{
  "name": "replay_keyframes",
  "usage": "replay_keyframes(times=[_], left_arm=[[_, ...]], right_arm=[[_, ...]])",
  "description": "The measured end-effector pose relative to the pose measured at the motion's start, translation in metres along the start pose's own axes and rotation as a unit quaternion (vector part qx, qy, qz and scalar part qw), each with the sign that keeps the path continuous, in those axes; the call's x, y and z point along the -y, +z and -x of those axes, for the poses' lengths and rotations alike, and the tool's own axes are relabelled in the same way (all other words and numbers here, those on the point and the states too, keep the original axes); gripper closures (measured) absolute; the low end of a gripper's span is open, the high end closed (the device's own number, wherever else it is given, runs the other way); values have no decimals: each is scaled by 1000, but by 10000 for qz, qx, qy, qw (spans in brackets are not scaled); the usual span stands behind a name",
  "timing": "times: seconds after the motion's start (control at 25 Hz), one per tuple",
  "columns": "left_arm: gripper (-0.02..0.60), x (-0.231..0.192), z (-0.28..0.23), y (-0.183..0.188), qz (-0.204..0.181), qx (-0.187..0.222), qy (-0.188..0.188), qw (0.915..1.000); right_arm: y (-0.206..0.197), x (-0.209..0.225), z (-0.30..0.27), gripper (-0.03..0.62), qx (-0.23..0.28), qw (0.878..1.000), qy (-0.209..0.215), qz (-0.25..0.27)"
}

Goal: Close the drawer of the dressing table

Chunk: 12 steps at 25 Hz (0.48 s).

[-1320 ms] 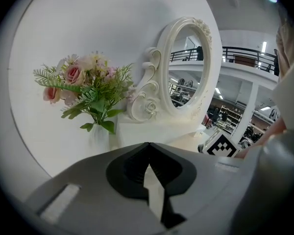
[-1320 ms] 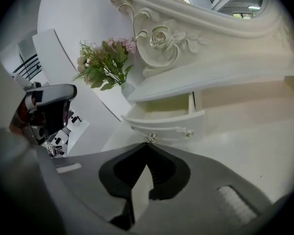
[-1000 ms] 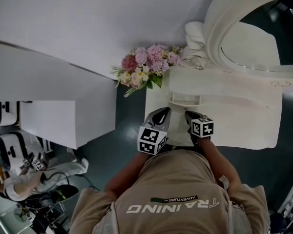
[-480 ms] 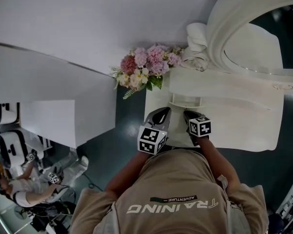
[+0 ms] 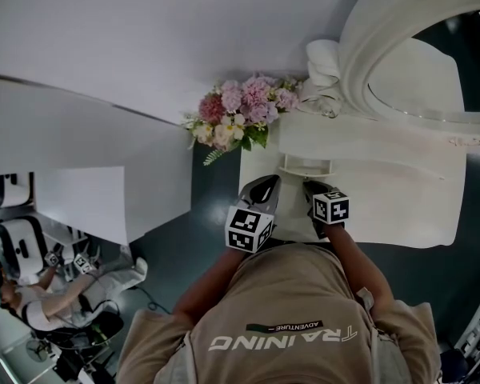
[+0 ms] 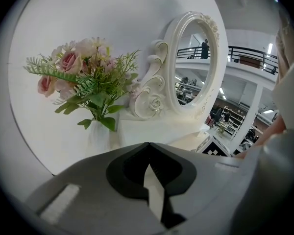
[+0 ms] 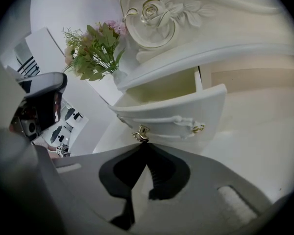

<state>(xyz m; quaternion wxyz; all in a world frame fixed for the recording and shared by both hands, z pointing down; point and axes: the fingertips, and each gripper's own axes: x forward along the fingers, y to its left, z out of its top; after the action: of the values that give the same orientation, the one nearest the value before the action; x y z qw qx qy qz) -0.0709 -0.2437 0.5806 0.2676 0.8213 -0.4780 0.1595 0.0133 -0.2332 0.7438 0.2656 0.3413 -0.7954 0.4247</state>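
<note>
The white dressing table [image 5: 400, 198] has a small drawer [image 5: 304, 166] pulled out from under its raised shelf. In the right gripper view the drawer [image 7: 181, 114] stands open, with its gold knob [image 7: 141, 132] just beyond my right gripper [image 7: 146, 145], which is shut and empty. In the head view that right gripper [image 5: 308, 186] points at the drawer front, close to it. My left gripper [image 5: 270, 181] hovers beside it at the table's left front edge, also shut on nothing. The left gripper [image 6: 148, 143] faces the flowers and mirror.
A vase of pink flowers [image 5: 240, 114] stands at the table's back left corner. The oval mirror [image 5: 432, 62] in its carved white frame rises behind the drawer. White panels [image 5: 88, 206] stand to the left, and a person [image 5: 40, 294] sits at the lower left.
Both grippers hold almost the same place. Only the seated person at the lower left has shifted.
</note>
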Motion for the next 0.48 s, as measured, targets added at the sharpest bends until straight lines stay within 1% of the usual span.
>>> replay_keyframes(times=[0.12,0.28,0.48], left_arm=[[565,0,1,0,-14,-11,-19,10000],[565,0,2,1,-5,29,-15,10000],[565,-5,5,0,-16,32,2,10000]], right_arm=[[7,1,2,592,103,9999,-1,-49],[12,1,3,592,108,9999,7,42],[25,4,1,592,284,9996,-32,-17]])
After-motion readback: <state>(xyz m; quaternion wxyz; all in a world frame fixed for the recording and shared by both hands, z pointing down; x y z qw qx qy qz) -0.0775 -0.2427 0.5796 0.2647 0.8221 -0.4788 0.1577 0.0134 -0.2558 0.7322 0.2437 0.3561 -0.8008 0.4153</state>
